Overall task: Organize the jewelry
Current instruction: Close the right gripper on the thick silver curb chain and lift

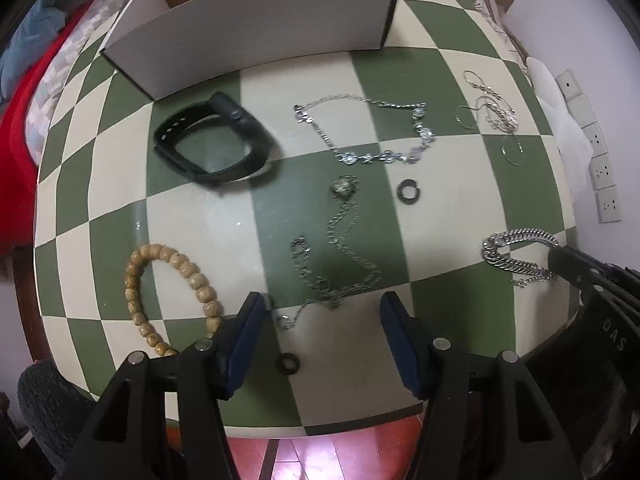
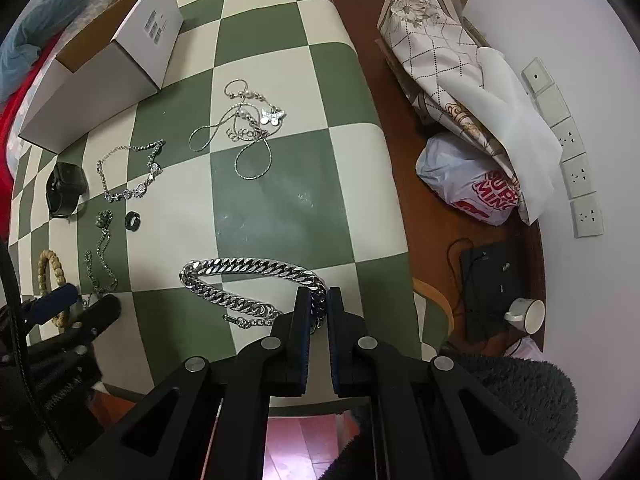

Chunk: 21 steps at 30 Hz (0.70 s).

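Near the tabletop's (image 2: 280, 208) right edge, the right tool (image 2: 319, 300) is clamped on one end of the curb chain (image 2: 248, 280), whose doubled loop runs leftward along the near edge. The left tool (image 1: 322, 308) hangs half open and empty above a thin necklace (image 1: 340, 256).

Red letters "SUR" over "MIN", cut off, on the crumpled white plastic bag (image 2: 468, 184); "DAS" on the black gripper body (image 1: 612, 336); white cardboard box (image 2: 120, 60) label print unreadable.
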{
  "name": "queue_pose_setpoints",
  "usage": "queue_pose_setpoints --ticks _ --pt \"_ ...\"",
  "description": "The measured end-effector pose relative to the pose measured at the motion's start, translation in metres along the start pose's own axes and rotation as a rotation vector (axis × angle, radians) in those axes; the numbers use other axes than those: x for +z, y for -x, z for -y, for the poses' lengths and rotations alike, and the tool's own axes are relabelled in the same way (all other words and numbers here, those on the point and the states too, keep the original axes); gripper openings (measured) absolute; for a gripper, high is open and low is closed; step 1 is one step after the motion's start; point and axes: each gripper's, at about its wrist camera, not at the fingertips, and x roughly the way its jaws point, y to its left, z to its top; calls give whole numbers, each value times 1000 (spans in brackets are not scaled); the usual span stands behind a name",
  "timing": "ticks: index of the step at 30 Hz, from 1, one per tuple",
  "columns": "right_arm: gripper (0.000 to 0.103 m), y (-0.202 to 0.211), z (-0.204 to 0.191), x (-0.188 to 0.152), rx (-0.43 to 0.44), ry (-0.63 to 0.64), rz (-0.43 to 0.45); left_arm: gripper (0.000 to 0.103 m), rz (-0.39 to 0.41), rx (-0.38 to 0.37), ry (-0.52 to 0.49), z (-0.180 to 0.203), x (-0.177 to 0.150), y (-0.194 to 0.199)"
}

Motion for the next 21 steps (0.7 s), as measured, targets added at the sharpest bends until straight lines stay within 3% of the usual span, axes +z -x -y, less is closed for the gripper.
queue_pose_setpoints --ticks 3,6,10,13,16,17,18,21 --pt "9 0 -3 -1 -10 5 -1 56 13 -3 -14 5 0 1" --pt "12 0 -6 0 -18 7 -3 48 35 -8 -28 9 3 1" --pt "28 -1 -12 2 -13 15 -4 8 62 -4 -59 14 0 2" --pt "34 0 -20 3 -32 33 -1 3 67 0 -67 14 -3 -1" --pt "32 -1 -20 4 -30 28 1 2 76 10 -70 11 -6 -1" --pt "29 0 -20 4 -28 30 4 2 79 15 -71 11 -2 -4" --pt "10 1 -21 4 -32 37 16 2 81 18 -69 9 -4 -4" --pt "8 0 -21 4 -37 41 25 2 79 20 -63 6 -5 -4"
